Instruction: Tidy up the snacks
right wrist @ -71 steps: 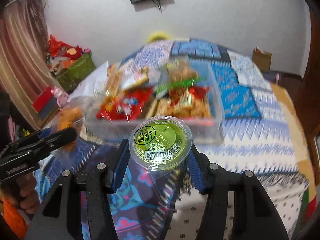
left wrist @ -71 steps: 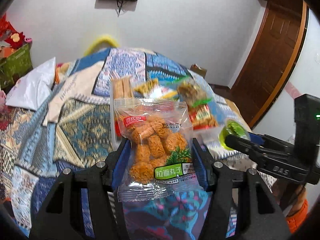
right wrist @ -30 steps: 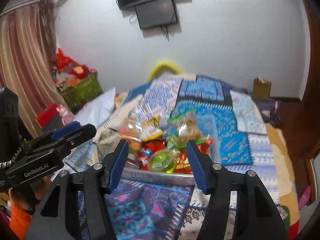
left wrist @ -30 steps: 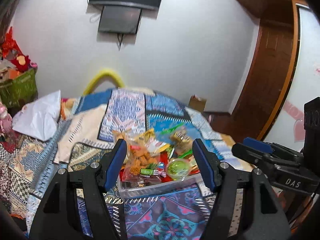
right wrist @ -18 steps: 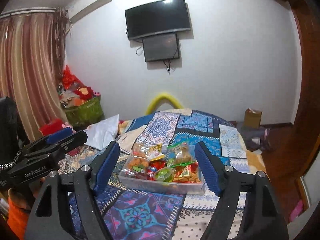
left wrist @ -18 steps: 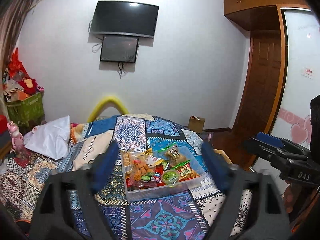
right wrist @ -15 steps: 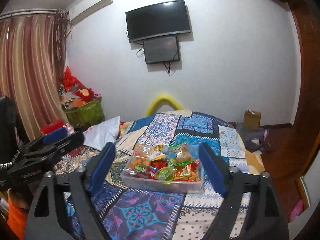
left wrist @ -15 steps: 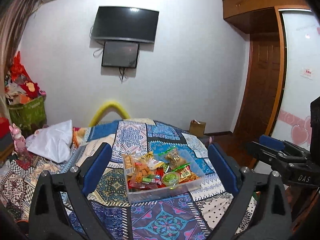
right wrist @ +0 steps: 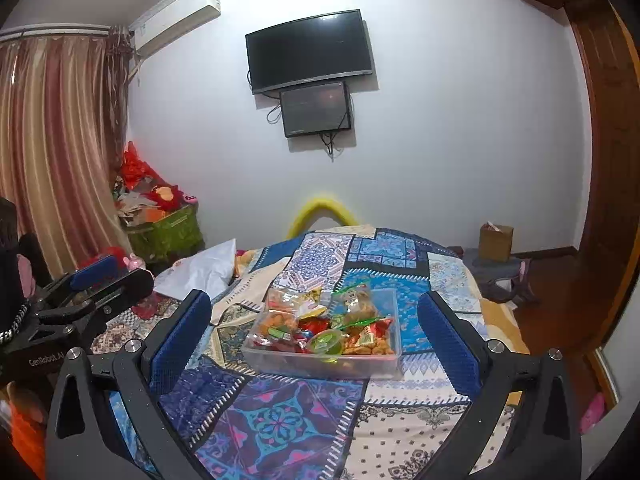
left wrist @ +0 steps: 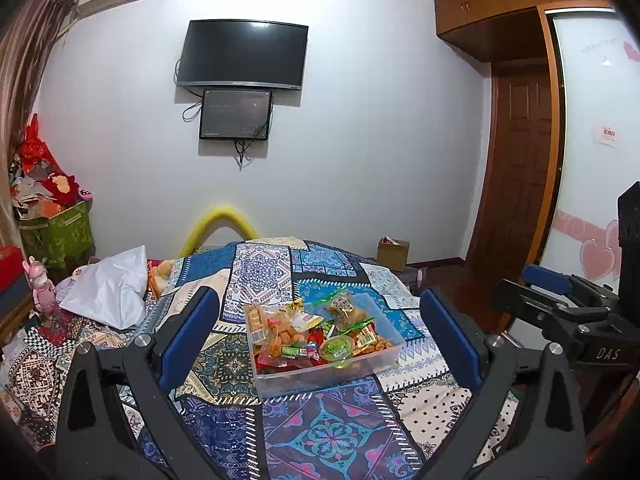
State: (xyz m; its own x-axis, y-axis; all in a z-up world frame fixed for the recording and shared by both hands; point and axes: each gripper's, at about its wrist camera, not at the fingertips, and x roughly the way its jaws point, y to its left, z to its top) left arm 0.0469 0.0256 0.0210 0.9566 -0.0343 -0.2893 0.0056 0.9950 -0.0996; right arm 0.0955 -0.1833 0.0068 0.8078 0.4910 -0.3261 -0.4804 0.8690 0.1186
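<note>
In the left wrist view we find the left gripper (left wrist: 316, 334) spread to its widest with nothing between its blue-padded fingers (left wrist: 188, 338), the jaws having just been opening; it hangs back from the clear rectangular plastic box (left wrist: 320, 376), which sits on the patchwork-quilted bed (left wrist: 328, 436). The box is heaped: a clear packet of orange fried balls (left wrist: 286, 334) lies toward its left, and a round green-lidded jelly cup (left wrist: 337, 349) leans at the near wall. We judge the pile loose; the cup could roll out if the soft bedding is pressed or the box nudged. In the right wrist view the right gripper (right wrist: 314, 338) is likewise fully apart and empty, its jaws also just opened, well clear of the same box (right wrist: 320, 362). The cup (right wrist: 325, 341) appears tilted there too. With the left gripper's body (right wrist: 80, 304) close alongside, we judge a collision possible should both reach in together.
</note>
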